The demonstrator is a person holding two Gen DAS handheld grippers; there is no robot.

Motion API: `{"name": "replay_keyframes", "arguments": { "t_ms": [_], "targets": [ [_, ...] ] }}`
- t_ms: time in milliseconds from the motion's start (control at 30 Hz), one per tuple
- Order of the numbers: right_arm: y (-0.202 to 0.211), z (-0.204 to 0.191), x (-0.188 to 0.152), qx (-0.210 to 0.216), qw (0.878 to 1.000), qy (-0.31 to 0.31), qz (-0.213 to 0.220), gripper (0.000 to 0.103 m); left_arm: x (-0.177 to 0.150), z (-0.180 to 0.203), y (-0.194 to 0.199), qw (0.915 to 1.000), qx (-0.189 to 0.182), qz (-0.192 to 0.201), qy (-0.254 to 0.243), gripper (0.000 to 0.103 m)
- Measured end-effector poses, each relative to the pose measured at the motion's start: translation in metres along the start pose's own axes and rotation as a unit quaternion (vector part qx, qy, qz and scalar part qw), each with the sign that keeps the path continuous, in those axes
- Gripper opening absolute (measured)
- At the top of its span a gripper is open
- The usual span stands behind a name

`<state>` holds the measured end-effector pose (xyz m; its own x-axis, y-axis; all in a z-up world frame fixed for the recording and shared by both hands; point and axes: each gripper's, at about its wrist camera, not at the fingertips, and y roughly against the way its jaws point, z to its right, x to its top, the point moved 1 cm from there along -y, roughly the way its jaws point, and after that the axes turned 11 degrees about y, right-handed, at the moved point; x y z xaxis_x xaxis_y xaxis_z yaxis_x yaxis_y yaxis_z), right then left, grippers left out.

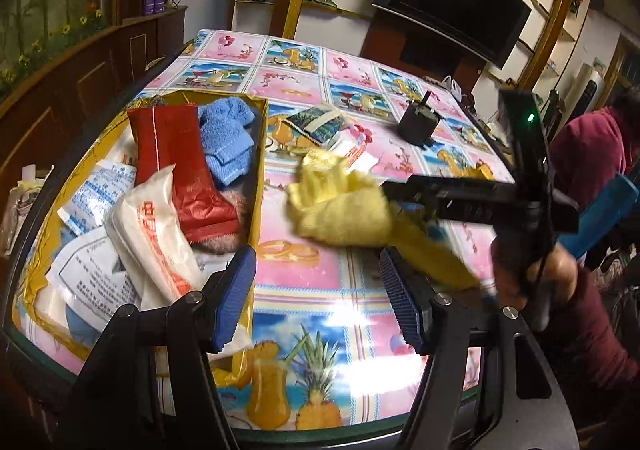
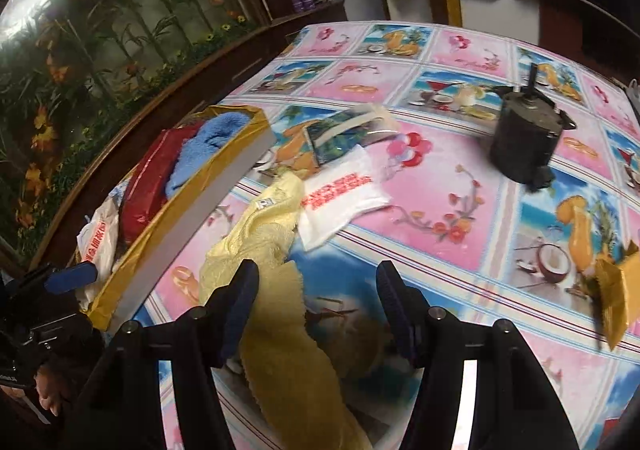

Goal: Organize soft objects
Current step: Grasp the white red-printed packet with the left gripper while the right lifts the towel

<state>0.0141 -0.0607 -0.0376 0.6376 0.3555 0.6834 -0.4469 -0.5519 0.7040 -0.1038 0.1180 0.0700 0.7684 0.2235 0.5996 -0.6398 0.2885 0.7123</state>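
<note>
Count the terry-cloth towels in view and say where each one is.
2. The blue terry towel lies inside the gold cardboard box, against its far end. The yellow terry towel sprawls on the table beside the box, between the open right gripper fingers. More may hide under the packets.

Nothing here can truly be read. Inside the gold-lined cardboard box [image 1: 262,137], a white plastic packet [image 1: 154,246] carries blurred orange characters and a white leaflet [image 1: 94,274] has fine blue print. Beside the box, another flat white packet [image 2: 340,195] shows illegible red lettering.
</note>
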Motion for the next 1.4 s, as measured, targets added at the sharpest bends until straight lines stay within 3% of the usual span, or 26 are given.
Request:
{"name": "replay_keyframes", "arguments": {
  "t_ms": [133,400,500,533,567,633,733,900,1000,1100,1167,1300,1400],
  "targets": [
    [-0.011,-0.025,0.008,-0.003,0.999,0.031,0.005,0.07,0.018,0.01,-0.007,1.0,-0.004,0.003,0.002,0.065],
    [-0.01,-0.052,0.004,0.045,0.997,0.057,0.017,0.07,0.054,0.014,-0.011,0.999,-0.013,0.03,0.032,0.065],
    [-0.026,-0.064,0.005,0.03,0.997,0.075,0.01,0.07,0.06,0.017,-0.014,0.9991,-0.001,0.034,0.024,0.065],
    [-0.032,-0.067,0.005,0.03,0.996,0.079,0.0,0.064,0.063,0.019,-0.018,0.9993,-0.002,0.032,0.02,0.065],
    [-0.039,-0.066,0.005,0.045,0.997,0.066,-0.018,0.043,0.066,0.02,-0.023,0.9995,-0.001,0.028,0.016,0.065],
    [-0.034,-0.053,0.006,0.056,0.998,0.025,-0.018,0.041,0.072,0.023,-0.038,0.9998,0.013,0.008,0.009,0.065],
    [-0.011,-0.019,0.004,0.004,1.0,-0.019,-0.016,0.041,0.078,0.026,-0.065,0.9994,0.021,-0.028,-0.004,0.065],
    [0.028,0.047,-0.016,-0.065,0.995,-0.074,0.01,0.043,0.087,0.04,-0.113,0.9955,0.051,-0.047,-0.065,0.065],
    [0.032,0.079,-0.031,-0.053,0.99,-0.13,0.017,0.043,0.095,0.05,-0.138,0.9939,0.057,-0.065,-0.067,0.065],
    [0.036,0.094,-0.038,-0.015,0.985,-0.17,0.019,0.043,0.1,0.067,-0.148,0.9951,0.033,-0.073,-0.059,0.065],
    [0.05,0.088,-0.04,-0.006,0.987,-0.16,0.034,0.043,0.104,0.083,-0.153,0.9951,0.02,-0.071,-0.067,0.065],
    [0.068,0.073,-0.052,-0.03,0.988,-0.146,0.034,0.043,0.113,0.118,-0.181,0.9898,0.006,-0.086,-0.113,0.065],
    [0.074,0.071,-0.071,0.0,0.988,-0.155,0.027,0.043,0.117,0.135,-0.204,0.9876,0.003,-0.103,-0.118,0.065]
  ]
}}
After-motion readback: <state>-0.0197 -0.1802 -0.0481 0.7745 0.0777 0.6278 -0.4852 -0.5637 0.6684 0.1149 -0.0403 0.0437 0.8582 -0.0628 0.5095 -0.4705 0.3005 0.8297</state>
